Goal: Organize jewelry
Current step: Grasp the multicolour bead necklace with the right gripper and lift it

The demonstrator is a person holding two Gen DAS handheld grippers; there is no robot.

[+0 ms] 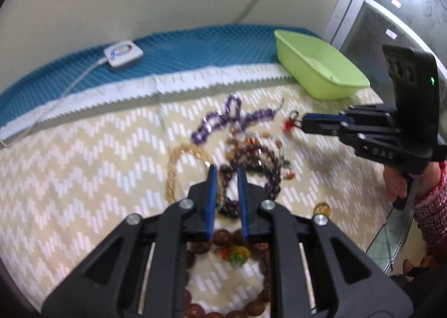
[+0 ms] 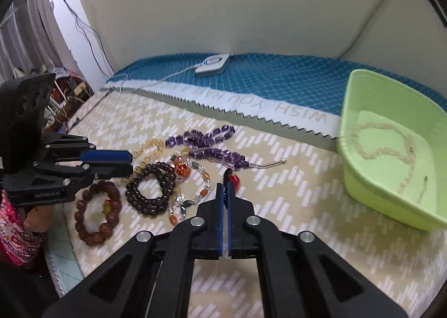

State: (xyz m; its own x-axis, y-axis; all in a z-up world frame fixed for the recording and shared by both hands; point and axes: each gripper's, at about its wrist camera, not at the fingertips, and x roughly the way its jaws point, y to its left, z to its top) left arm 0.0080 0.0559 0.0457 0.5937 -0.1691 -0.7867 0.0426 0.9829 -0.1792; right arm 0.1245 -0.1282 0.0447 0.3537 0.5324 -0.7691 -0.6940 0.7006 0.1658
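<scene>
Six strands of beads lie bunched on the beige zigzag mat (image 2: pixel 293 206) in front of you, left of centre in the right wrist view. At the far left, your left gripper (image 1: pixel 225 170) hangs over that pile with its tongs released, only narrowly parted. Dark beads show through the gap, but nothing is pinched.

Below its tip lies the brown wooden bracelet (image 2: pixel 95 212), lower left. Next to it is the dark bead bracelet (image 2: pixel 151 186), with the yellow bead bracelet (image 2: pixel 148 150) just behind. The multicolour stone bracelet (image 2: pixel 190 192) overlaps the dark one on its right. Behind these, the purple crystal strand (image 2: pixel 206 145) stretches across the middle of the frame.

At centre, your right gripper (image 2: pixel 226 184) is clenched. The red bead charm (image 2: pixel 235 178) sits right at its tips, and its dark loop seems to be nipped between them. Blur keeps that from being certain.

At the right edge stands the green plastic basin (image 2: pixel 349 150), resting on the mat and well apart from the pile. One pale bead necklace (image 2: pixel 391 147) lies inside it. Upper centre, a white controller (image 2: pixel 212 65) lies on the blue quilted cover (image 2: pixel 279 78).
</scene>
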